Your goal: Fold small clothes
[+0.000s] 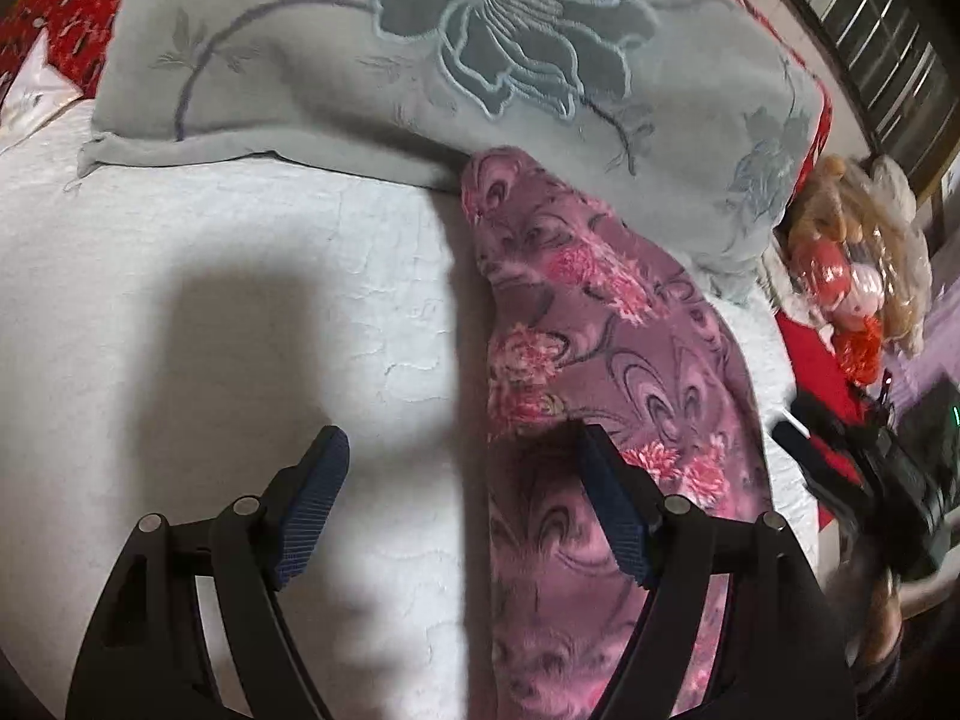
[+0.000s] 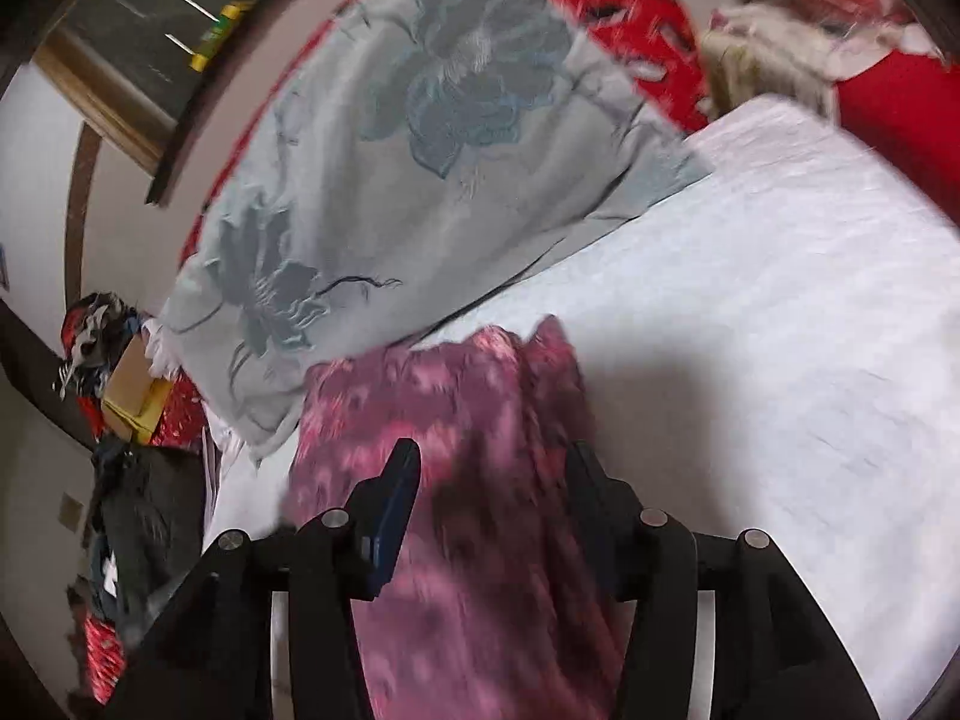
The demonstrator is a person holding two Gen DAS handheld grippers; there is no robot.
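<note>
One purple garment [image 1: 606, 360] on bed; left gripper [image 1: 462, 480] and right gripper [image 2: 492, 480] both wide.

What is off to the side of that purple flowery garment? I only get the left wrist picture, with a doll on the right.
Observer: In the right wrist view, a brown cardboard box sits beyond the grey floral pillow, among dark clutter.
Operator: Is the other gripper holding the garment?
Observer: No. The right gripper is open, with the purple floral garment lying between its fingers.
Operator: Anything by the window?
Observer: A yellow-green object stands on the sill; the view is too blurred to name it.
</note>
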